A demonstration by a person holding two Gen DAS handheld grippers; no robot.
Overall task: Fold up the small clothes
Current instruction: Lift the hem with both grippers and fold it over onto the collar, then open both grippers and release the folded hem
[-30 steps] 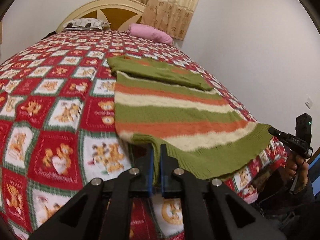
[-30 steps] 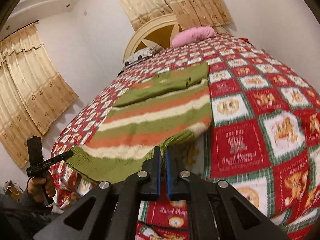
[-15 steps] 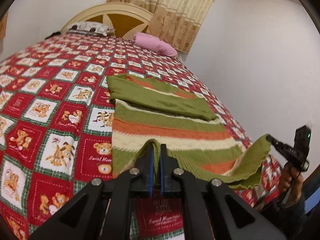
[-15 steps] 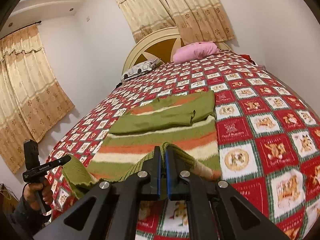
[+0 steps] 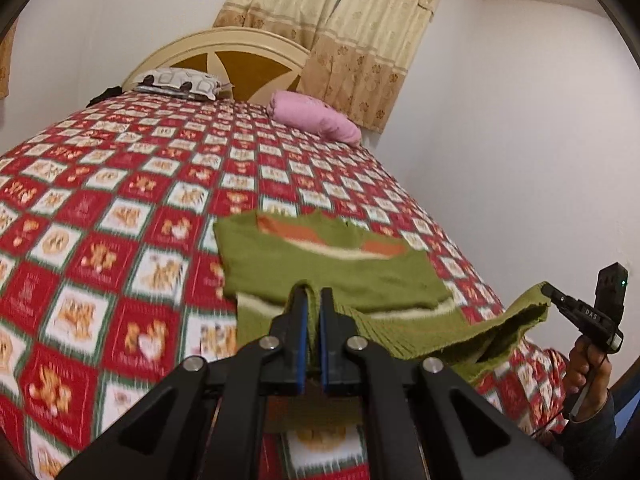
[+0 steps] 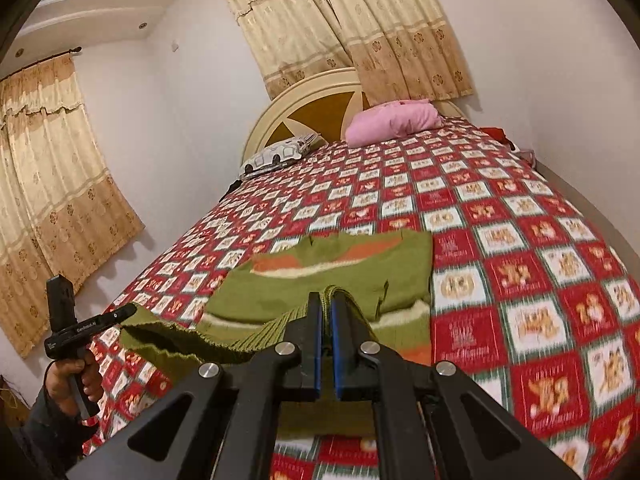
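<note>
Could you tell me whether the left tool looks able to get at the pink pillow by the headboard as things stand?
Probably not: the left tool is shut on the striped sweater's hem, and the pink pillow lies far up the bed.

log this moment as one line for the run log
step: folding hem up | left gripper: shut on green, orange and cream striped knit sweater hem | right gripper: shut on hem | hem: lifted off red checked teddy-bear bedspread

The left gripper (image 5: pixel 313 294) and right gripper (image 6: pixel 326 298) are both clamped tight on the sweater (image 5: pixel 340 268) hem — raised above the bed (image 5: pixel 120 208), angled slightly downward, a hand (image 6: pixel 74 376) gripping each handle.
</note>
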